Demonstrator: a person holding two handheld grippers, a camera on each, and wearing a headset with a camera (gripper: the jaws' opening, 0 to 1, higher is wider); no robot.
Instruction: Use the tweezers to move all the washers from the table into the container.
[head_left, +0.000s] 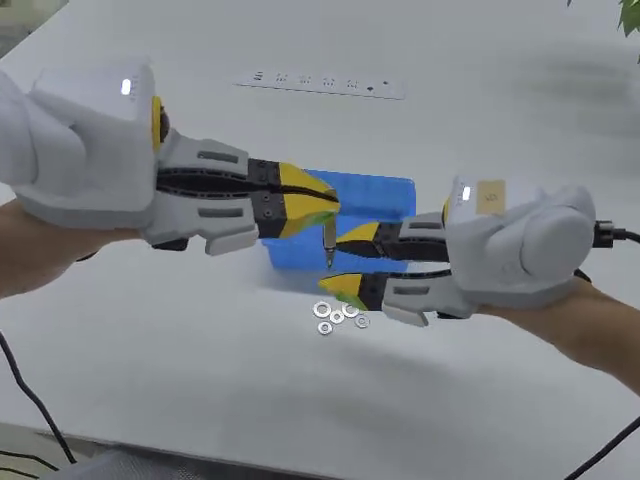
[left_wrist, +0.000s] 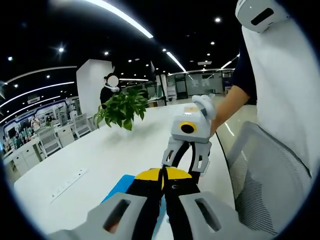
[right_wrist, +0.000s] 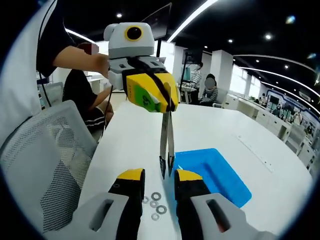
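We see the left hand-held gripper (head_left: 322, 206) clamping the tweezers (head_left: 328, 246), the right hand-held gripper (head_left: 340, 262) open near the washers (head_left: 338, 316).

A power strip (head_left: 320, 85) lies on the white table (head_left: 200, 380).

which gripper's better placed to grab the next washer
Left. The left gripper is shut on the tweezers, whose tips point down close to the washers. The right gripper is open and holds no tool.
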